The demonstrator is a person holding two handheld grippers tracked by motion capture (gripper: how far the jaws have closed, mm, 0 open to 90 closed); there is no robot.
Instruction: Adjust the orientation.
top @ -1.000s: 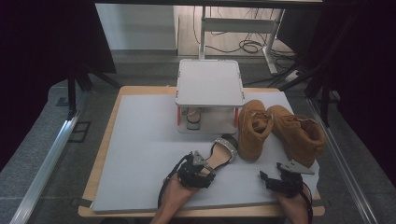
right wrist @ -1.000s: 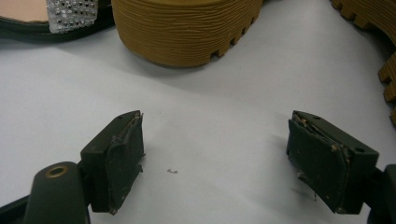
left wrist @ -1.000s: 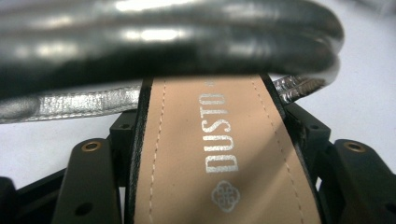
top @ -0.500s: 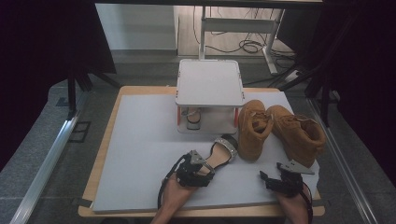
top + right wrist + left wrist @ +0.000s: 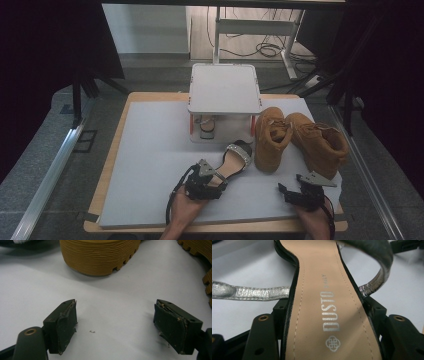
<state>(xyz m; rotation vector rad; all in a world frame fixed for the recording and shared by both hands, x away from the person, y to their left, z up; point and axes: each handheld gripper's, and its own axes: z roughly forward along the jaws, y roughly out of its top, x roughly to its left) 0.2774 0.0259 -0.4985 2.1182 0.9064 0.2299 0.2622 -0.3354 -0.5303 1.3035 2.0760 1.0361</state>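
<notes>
Nearest, left gripper (image 5: 216, 176) clamped on the heel end of a tan-soled sandal (image 5: 231, 162), fingers (image 5: 263, 337) pressing both sides of the sole, silver strap trailing on the desk (image 5: 150, 150). Right gripper (image 5: 292, 192) resting just beside, fingers (image 5: 62, 326) spread wide, holding nothing. Likely mid-grasp, ahead of a lift; next calls for a firm hold and a clear path toward the white rack (image 5: 225, 90), already sheltering another sandal (image 5: 206, 126). Two tan boots (image 5: 300, 137) right of it. Beyond, grey floor, cables, dark curtains.
</notes>
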